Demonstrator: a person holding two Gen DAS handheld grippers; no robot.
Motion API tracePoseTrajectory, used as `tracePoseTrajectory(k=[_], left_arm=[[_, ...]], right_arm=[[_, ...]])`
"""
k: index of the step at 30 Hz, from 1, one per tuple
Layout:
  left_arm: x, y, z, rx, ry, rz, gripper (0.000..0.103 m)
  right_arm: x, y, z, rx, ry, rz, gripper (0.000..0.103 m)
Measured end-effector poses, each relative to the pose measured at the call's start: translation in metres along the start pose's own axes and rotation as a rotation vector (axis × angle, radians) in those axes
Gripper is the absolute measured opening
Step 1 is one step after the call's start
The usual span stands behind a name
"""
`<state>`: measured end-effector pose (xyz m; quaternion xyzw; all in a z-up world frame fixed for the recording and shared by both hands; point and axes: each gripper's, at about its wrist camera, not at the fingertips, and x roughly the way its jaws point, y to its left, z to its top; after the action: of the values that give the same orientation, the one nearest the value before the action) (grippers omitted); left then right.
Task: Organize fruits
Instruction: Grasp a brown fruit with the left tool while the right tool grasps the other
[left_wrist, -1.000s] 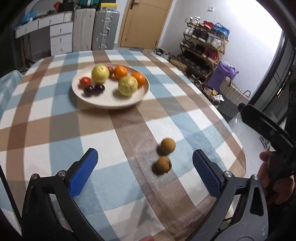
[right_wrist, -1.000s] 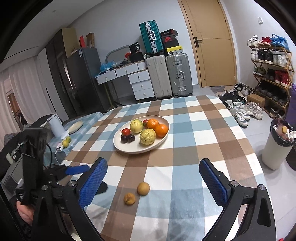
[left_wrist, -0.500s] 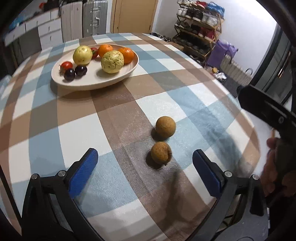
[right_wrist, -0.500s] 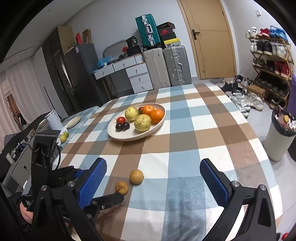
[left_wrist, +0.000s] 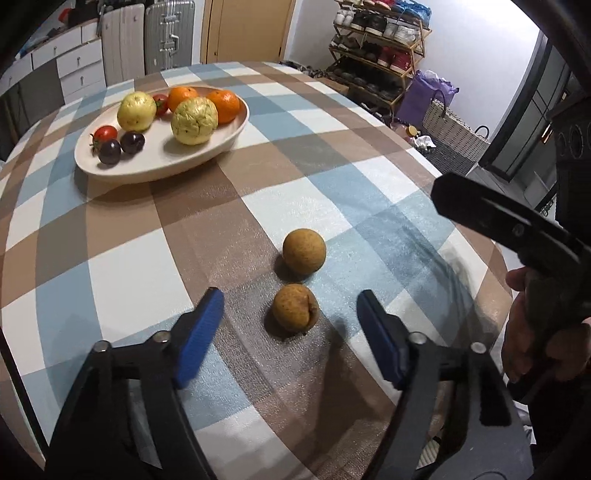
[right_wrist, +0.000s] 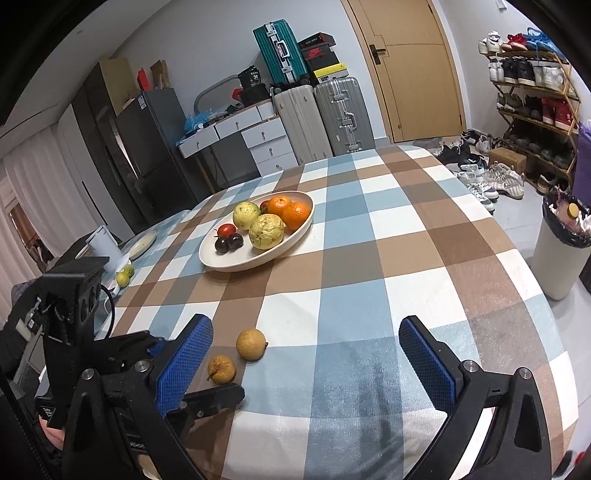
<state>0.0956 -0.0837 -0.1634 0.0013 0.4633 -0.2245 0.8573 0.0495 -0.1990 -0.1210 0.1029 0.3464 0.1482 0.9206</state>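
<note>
White "36" on black bag (right_wrist: 254, 78) atop drawers, other print illegible

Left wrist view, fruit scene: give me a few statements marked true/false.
1. Two brown fruits lie on the tablecloth outside the plate. True: the nearer brown fruit and the farther brown fruit.
2. The left gripper already pinches the nearer brown fruit. False: it is closing with the fruit between its fingers, but gaps show on both sides.
3. The plate holds two oranges. True: the oranges sit at its far side.
4. The two brown fruits are stacked. False: both rest on the cloth, one behind the other.
5. The right gripper holds a fruit. False: it is open, with nothing held.
</note>
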Motion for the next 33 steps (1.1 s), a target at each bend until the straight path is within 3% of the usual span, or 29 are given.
tracePoseTrajectory(k=[2, 6, 20, 33], left_arm=[[0.0, 0.0, 0.0, 0.002, 0.001, -0.006, 0.055], [-0.001, 0.001, -0.002, 0.007, 0.006, -0.021, 0.022], [-0.034, 0.013, -0.004, 0.004, -0.092, -0.044, 0.022], [-0.081, 0.073, -0.017, -0.082, -0.195, 0.005, 0.022]], right_arm=[[0.001, -0.001, -0.001, 0.003, 0.002, 0.0, 0.103], [0.002, -0.001, -0.003, 0.008, 0.006, 0.002, 0.103], [0.006, 0.008, -0.006, -0.001, 0.031, 0.008, 0.103], [0.035, 0.032, -0.014, -0.041, 0.116, 0.031, 0.103]])
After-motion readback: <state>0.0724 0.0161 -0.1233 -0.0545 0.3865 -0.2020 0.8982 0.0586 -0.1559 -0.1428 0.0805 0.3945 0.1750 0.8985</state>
